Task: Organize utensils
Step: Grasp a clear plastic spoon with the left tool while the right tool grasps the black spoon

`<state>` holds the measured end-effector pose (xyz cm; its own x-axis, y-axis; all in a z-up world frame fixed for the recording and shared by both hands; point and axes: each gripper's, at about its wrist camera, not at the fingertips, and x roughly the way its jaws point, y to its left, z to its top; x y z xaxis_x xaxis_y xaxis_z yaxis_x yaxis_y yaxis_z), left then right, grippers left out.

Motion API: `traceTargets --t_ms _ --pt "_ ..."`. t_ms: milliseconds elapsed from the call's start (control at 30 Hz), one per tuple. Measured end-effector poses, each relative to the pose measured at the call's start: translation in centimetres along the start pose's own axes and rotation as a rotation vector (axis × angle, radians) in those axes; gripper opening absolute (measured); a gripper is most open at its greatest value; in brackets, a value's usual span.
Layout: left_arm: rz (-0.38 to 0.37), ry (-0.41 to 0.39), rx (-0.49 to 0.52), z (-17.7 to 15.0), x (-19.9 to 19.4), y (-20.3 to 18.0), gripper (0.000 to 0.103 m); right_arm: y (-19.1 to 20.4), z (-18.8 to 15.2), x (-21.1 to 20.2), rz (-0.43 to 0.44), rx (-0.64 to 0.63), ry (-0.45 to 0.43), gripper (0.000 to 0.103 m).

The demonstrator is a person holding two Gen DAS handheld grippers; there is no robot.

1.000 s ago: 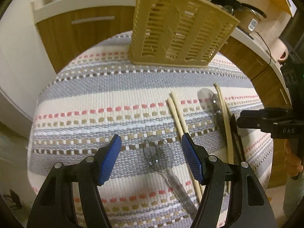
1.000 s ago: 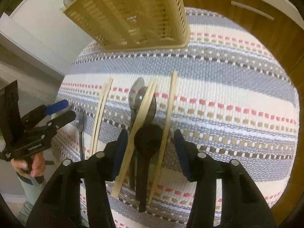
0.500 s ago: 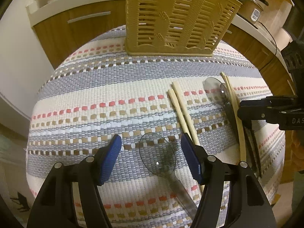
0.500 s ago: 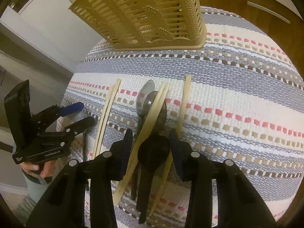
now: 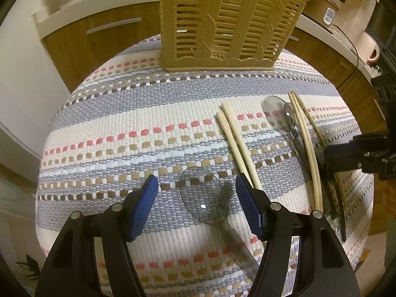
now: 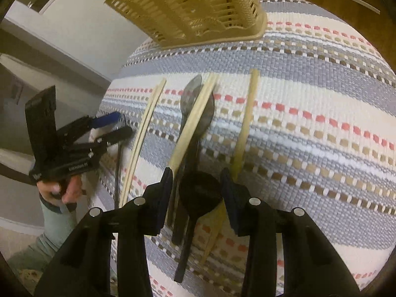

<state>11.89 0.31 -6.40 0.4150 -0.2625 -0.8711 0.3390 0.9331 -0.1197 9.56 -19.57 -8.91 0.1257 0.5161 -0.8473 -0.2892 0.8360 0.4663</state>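
Left gripper point(image 5: 196, 193): jaws wide apart, blue pads either side of the bowl of a clear smoky plastic spoon point(image 5: 204, 195), not touching it; spoon lies flat on the striped woven mat point(image 5: 123, 128), handle running back under the gripper's right finger. Just right of it, a pair of pale chopsticks point(image 5: 237, 141), side by side, tips pointing away toward the holder.

Right gripper point(image 6: 196, 190): jaws also apart, straddling the bowl of a black spoon point(image 6: 199, 193) that lies on the mat w/ its handle pointing back toward the camera; whether the pads touch it can't be told. Around that spoon, a loose heap: two translucent grey spoons point(image 6: 195, 109), overlapping, w/ a second chopstick pair point(image 6: 191, 126) crossing diagonally over them; a single chopstick point(image 6: 245, 128) lies apart to the right, its near end beside the right finger.

Tan slotted utensil holder point(image 5: 227, 22) stands upright at the mat's far edge, well apart from all the utensils; contents not discernible. Background: wooden cabinets point(image 5: 99, 37), white counter, a pot point(image 5: 324, 2) at far right
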Motion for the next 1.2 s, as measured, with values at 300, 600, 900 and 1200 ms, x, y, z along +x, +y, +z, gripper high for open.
traceTargets --t_ms 300,600,900,1200 --pt "-0.07 0.034 -0.02 -0.4 -0.7 1.3 0.062 2.4 -1.5 0.0 -0.097 -0.07 0.024 0.053" --pt "-0.067 0.059 -0.014 -0.6 -0.7 1.2 0.064 4.6 -3.1 1.4 -0.204 -0.169 0.028 0.054" --pt "0.079 0.038 0.097 -0.7 -0.5 -2.2 0.035 5.9 -3.4 2.2 -0.302 -0.221 0.01 0.035" --pt "-0.003 -0.104 0.057 -0.7 -3.5 -1.7 0.032 5.8 -4.1 -2.6 -0.304 -0.251 -0.11 0.035"
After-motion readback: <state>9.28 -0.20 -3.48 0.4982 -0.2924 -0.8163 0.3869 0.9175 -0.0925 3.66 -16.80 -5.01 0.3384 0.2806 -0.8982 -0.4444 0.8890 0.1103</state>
